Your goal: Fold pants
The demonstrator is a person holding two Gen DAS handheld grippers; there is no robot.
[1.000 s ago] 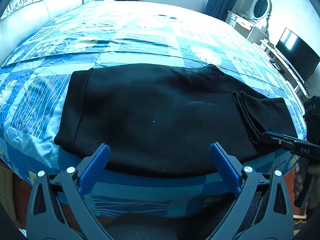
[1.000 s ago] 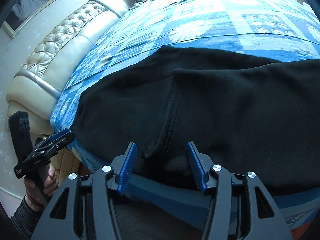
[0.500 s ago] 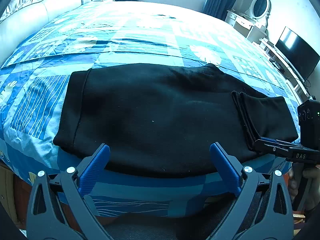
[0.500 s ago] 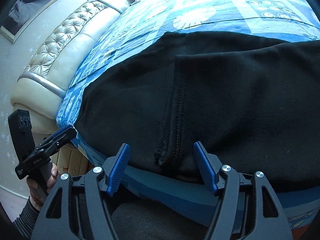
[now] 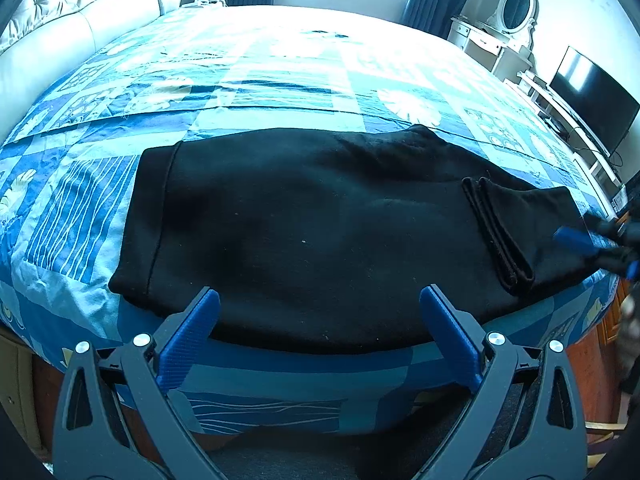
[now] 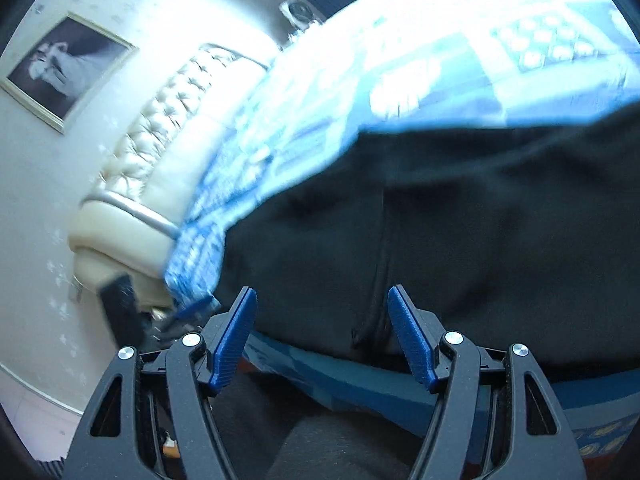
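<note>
Black pants [image 5: 320, 232] lie folded across the near edge of a bed [image 5: 280, 80] covered in a blue patchwork quilt. The waistband sits at the left end, and the leg cuffs [image 5: 496, 236] are doubled back on top of the fabric toward the right end.

The left gripper [image 5: 319, 322] hovers just off the bed's near edge, pointing down at the middle of the pants. Its blue jaws stand wide apart with nothing between them and touch no cloth.

The right gripper [image 6: 322, 326] is at the right end of the pants, seen blurred in the left wrist view at the frame's right edge. Its jaws are open, clear of the fabric, with the cuff edge lying beyond them and nothing gripped.

A cream tufted headboard [image 6: 160, 148] runs along the left side of the bed. A framed picture [image 6: 64, 72] hangs on the wall above it. A dark television [image 5: 588, 96] and a white dressing table with an oval mirror [image 5: 514, 10] stand by the far right wall
</note>
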